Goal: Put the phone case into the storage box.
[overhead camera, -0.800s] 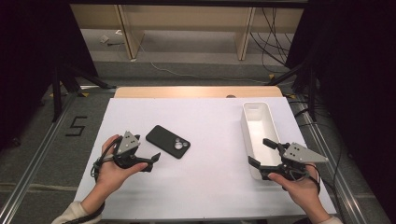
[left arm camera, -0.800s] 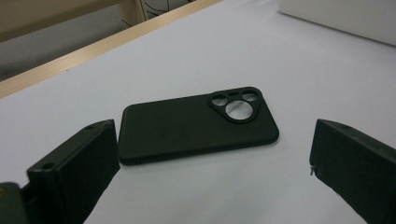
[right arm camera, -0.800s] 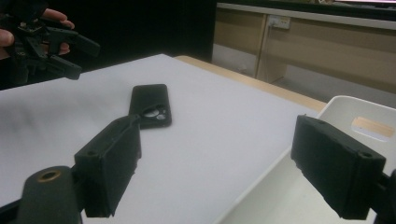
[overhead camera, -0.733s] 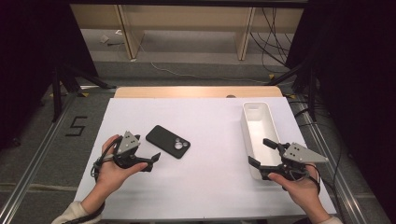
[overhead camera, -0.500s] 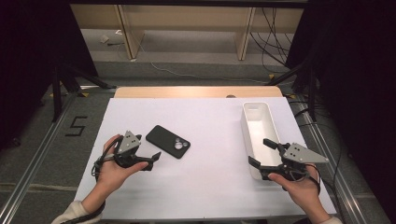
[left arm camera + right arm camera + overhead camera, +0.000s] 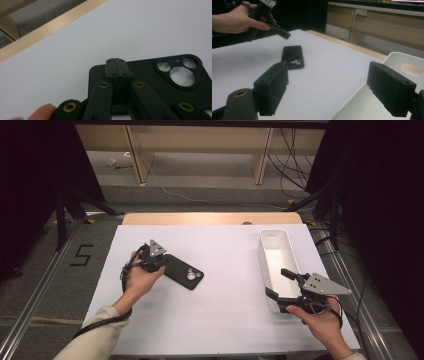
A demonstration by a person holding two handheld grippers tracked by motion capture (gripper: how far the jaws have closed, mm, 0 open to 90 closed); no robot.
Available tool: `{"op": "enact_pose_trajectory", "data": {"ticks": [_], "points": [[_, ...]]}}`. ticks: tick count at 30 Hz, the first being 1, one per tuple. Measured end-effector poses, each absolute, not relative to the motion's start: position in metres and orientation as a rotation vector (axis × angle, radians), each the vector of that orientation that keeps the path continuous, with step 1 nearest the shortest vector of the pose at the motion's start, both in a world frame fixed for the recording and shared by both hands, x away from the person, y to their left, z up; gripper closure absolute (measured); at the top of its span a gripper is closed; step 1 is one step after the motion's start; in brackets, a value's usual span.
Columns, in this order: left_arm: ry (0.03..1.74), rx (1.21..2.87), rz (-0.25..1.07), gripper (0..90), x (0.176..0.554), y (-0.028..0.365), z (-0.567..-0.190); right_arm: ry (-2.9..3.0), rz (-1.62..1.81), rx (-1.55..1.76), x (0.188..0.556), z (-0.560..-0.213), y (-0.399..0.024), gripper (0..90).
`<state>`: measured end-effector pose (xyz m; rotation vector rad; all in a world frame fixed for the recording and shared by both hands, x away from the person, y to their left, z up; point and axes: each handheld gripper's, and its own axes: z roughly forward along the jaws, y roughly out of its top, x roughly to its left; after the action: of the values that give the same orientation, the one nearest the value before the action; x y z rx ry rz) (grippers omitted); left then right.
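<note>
My left gripper view shows what the high view cannot: my left gripper (image 6: pixel 116 61) has its jaws pressed together with nothing between them, tips over the plain end of the black phone case (image 6: pixel 160 82). The case lies flat, its long axis running from those tips toward its camera cut-outs at the far end. My right gripper (image 6: pixel 280 282) stands open and empty beside the white bin (image 6: pixel 275 251), well away from the case.
</note>
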<state>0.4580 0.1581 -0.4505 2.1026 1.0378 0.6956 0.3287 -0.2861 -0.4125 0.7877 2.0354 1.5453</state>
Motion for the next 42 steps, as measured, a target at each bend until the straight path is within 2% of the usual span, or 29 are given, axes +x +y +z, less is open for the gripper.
{"op": "enact_pose_trajectory", "data": {"ticks": [6,12,31,36,42], "points": [[1.044,2.162,0.68,89.9,0.487,0.142,-0.464,2.037,1.546,0.789,0.328,-0.412,-0.287,18.9],[1.073,2.177,0.661,89.9,0.5,0.139,-0.478,2.037,1.545,0.788,0.327,-0.412,-0.287,19.4],[1.017,2.239,0.725,89.9,0.514,0.136,-0.49,2.044,1.545,0.782,0.326,-0.413,-0.286,19.9],[0.995,2.304,0.773,89.9,0.513,0.13,-0.488,2.047,1.543,0.782,0.326,-0.413,-0.285,20.0],[1.016,2.362,0.764,89.9,0.512,0.124,-0.486,2.047,1.547,0.784,0.326,-0.413,-0.285,20.1]]}}
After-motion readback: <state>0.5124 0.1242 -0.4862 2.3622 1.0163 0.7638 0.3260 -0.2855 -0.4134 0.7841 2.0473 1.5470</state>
